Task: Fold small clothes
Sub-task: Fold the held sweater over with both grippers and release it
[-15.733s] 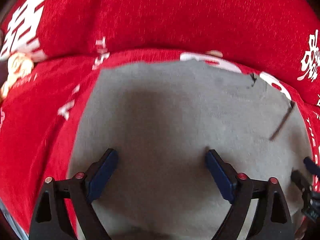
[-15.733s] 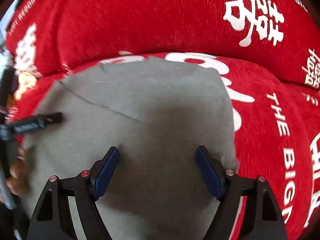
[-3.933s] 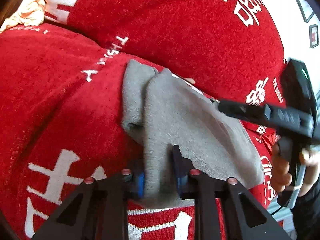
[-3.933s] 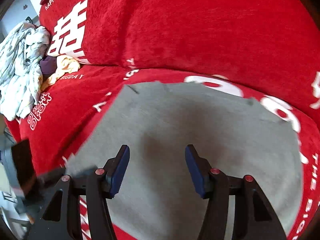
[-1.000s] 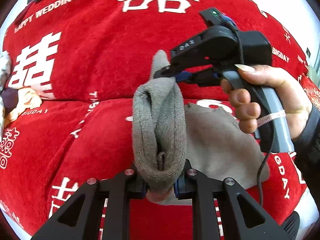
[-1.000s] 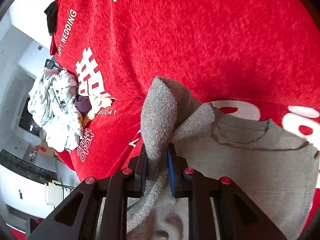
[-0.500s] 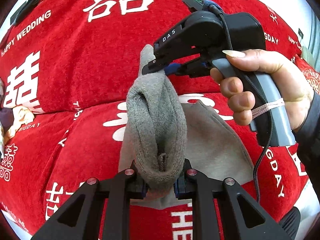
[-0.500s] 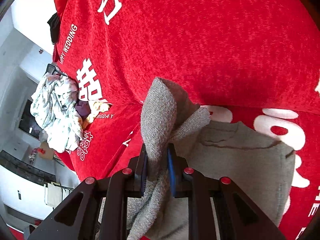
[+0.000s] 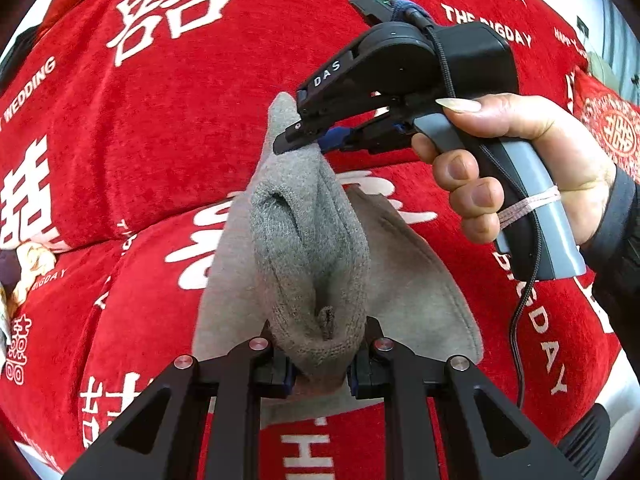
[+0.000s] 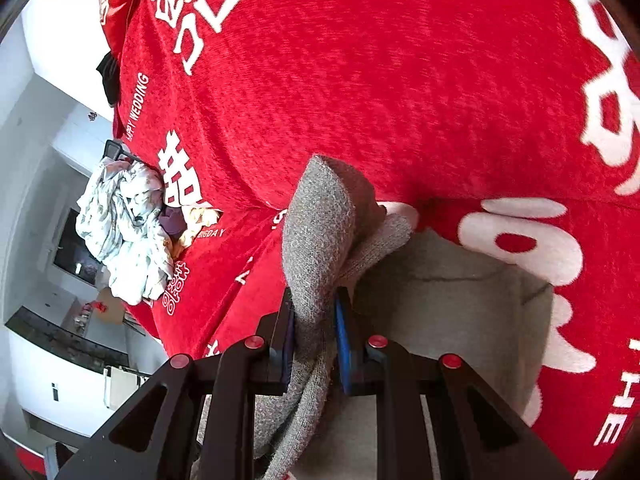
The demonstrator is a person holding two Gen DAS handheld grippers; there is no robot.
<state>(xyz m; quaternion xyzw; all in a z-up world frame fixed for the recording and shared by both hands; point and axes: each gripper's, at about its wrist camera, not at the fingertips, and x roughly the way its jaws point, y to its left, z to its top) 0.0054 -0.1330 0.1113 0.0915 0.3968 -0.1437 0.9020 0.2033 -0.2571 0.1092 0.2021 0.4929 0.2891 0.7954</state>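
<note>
A grey knit garment (image 9: 308, 248) is lifted off the red sofa cover (image 9: 152, 100), its lower part still lying on the seat. My left gripper (image 9: 320, 364) is shut on a thick bunched fold at its near edge. My right gripper (image 9: 316, 140), held in a person's hand (image 9: 504, 160), pinches the far end of the same fold. In the right wrist view the right gripper (image 10: 314, 340) is shut on the grey garment (image 10: 320, 232), which rises above the pads; flat grey cloth (image 10: 448, 300) lies to the right on the seat.
The sofa's red backrest with white lettering (image 10: 360, 80) rises close behind the garment. A heap of pale and yellow clothes (image 10: 124, 232) lies at the sofa's far left end. Beyond it are a white wall and a dark countertop (image 10: 60, 344).
Both grippers have carried the pinched grey fold sideways along the sofa, and the backrest lettering has shifted across both views. The hand with the right gripper looms larger in the left wrist view. Both grips hold.
</note>
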